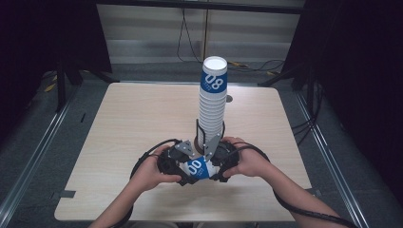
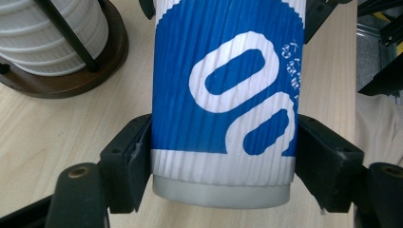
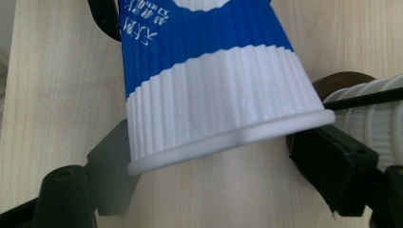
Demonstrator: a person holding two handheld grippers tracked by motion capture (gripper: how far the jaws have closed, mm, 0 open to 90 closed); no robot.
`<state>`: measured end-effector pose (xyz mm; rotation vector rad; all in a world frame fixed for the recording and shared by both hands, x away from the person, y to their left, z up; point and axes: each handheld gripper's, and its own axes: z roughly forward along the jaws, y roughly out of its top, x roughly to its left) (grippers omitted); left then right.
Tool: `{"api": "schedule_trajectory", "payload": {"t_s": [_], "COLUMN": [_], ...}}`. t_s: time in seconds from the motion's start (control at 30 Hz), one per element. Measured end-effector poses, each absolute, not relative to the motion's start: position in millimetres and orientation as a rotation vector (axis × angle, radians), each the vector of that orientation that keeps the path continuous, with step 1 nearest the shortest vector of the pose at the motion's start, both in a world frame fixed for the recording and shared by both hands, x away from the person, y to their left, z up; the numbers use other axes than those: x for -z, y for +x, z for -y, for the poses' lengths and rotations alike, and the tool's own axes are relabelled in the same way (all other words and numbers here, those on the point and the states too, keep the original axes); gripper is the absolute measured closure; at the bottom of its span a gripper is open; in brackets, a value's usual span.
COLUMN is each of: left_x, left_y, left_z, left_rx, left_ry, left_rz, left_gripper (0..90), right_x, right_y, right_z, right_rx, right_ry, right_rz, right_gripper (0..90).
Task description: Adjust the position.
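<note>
1. A blue-and-white ribbed paper cup (image 1: 196,169) lies on its side just above the pale wooden tabletop (image 1: 119,142), between the person's two hands at the near edge.
2. The left gripper (image 2: 223,152) is clamped on the cup's narrow base end; both black pads press its ribbed wall.
3. The right gripper (image 3: 228,166) sits at the cup's rim end. Its jaws flank the rim, but I cannot tell whether they press it.
4. Just behind stands a tall stack of white ribbed paper cups (image 1: 212,102), upright in a black wire holder on a round dark-brown wooden base (image 2: 71,80).
</note>
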<state>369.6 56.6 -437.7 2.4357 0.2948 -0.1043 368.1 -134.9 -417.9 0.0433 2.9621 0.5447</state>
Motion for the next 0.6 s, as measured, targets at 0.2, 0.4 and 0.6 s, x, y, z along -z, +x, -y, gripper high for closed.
{"api": "schedule_trajectory", "payload": {"t_s": [0.2,0.4,0.6], "left_x": [439.3,440.0,439.6], "left_y": [369.5,368.3,368.8], "left_z": [-55.4,-54.9,-56.6], "left_rx": [0.111,0.104,0.122], "left_ry": [2.444,2.445,2.446], "left_rz": [-0.294,-0.298,-0.276], "left_gripper": [27.8,28.3,28.9], "right_x": [417.1,417.2,414.9], "right_y": [367.7,367.0,365.7], "right_z": [134.4,133.1,133.5], "right_rx": [-0.539,-0.545,-0.552], "right_ry": [0.027,0.002,0.002], "right_rz": [-2.959,-2.962,-2.957], "right_gripper": [19.9,19.7,19.5]}}
